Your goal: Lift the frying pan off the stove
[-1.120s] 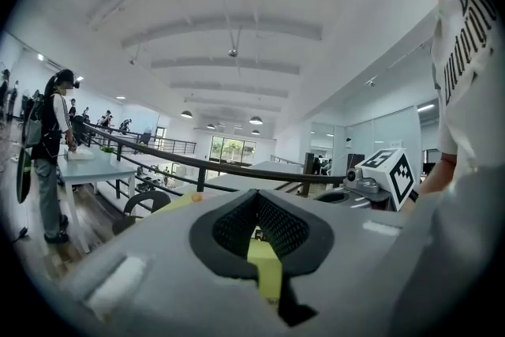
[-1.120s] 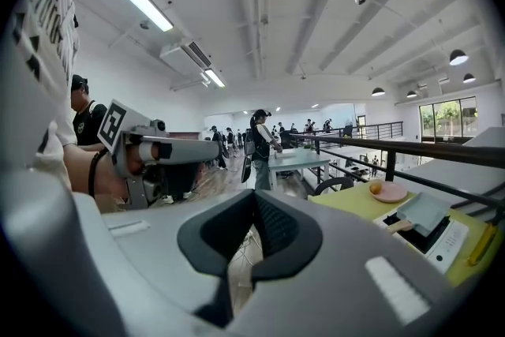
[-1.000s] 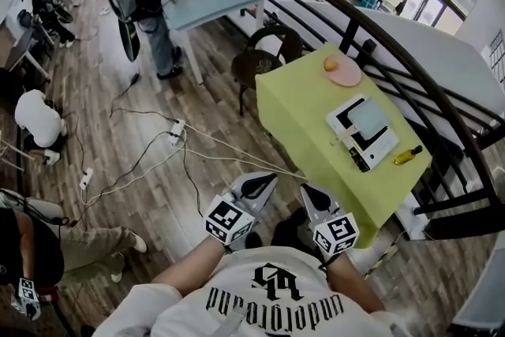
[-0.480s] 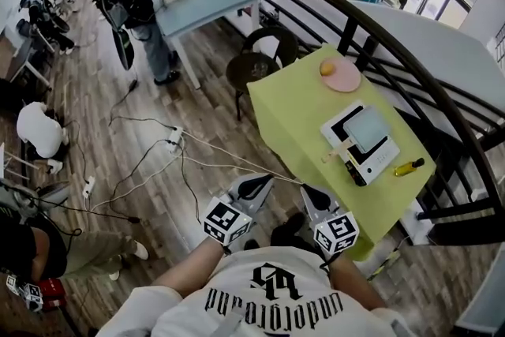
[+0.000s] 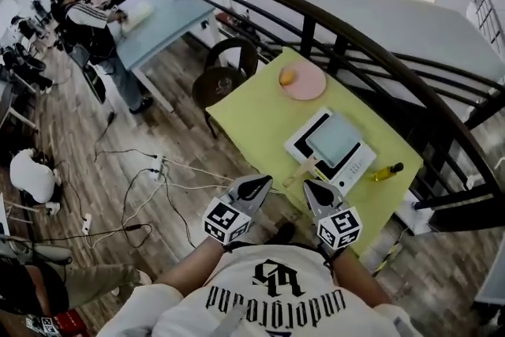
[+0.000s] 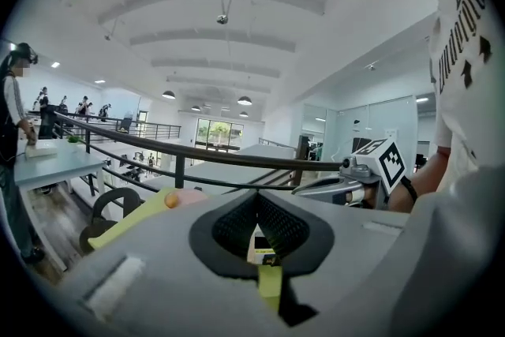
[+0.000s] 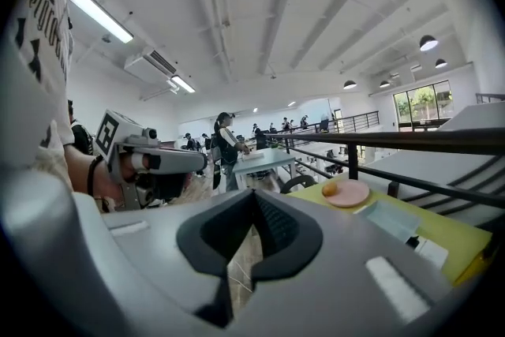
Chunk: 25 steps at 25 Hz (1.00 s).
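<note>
The frying pan (image 5: 334, 140) is square and pale grey-blue with a wooden handle (image 5: 300, 172). It sits on a white stove (image 5: 351, 167) on the yellow-green table (image 5: 252, 114). In the right gripper view the pan (image 7: 392, 219) lies low at the right. My left gripper (image 5: 254, 187) and right gripper (image 5: 316, 193) are held side by side just short of the table's near edge, close to the handle's end but apart from it. Both are shut with nothing between the jaws, as the left gripper (image 6: 258, 221) and right gripper (image 7: 252, 229) show in their own views.
A pink plate (image 5: 303, 81) with an orange fruit (image 5: 287, 76) lies at the table's far end. A yellow bottle (image 5: 387, 171) lies right of the stove. A black railing (image 5: 371, 51) runs behind the table. A dark chair (image 5: 225, 71) stands to the left, with cables (image 5: 150, 170) on the floor.
The table and stove have come nearer and shifted left in the head view as the person approaches. Both grippers stay shut in the same place before the body.
</note>
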Motion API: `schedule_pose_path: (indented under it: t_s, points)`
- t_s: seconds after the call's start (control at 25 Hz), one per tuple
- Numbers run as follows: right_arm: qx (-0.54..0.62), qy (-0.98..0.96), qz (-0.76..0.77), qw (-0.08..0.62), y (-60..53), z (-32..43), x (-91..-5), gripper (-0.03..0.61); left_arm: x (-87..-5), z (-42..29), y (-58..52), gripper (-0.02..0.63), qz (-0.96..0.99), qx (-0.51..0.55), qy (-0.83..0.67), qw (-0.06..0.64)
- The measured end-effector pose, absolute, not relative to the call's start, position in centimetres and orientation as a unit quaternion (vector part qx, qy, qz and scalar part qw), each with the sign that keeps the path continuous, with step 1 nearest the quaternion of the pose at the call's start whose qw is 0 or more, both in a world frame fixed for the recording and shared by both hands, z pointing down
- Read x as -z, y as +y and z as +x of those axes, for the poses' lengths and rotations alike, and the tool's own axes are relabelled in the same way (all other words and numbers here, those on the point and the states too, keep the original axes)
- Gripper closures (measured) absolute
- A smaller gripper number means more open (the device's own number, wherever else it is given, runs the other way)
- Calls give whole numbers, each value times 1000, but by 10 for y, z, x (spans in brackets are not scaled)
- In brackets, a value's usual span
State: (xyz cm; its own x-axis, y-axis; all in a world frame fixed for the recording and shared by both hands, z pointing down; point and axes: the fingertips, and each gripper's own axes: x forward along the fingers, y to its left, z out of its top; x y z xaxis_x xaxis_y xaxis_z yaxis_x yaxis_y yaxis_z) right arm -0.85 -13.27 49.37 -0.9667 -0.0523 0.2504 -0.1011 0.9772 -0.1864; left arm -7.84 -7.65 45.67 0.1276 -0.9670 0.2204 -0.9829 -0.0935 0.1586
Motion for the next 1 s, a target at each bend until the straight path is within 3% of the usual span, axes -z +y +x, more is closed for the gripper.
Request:
schedule_pose_path:
  t_s: [0.52, 1.0]
  points:
    - [-132, -972, 152, 122, -231, 46, -494, 577, -464, -42, -203, 607, 811, -56, -564, 142]
    - [-160, -944, 260, 123, -264, 14, -503, 577, -474, -83, -262, 607, 869, -66, -466, 150]
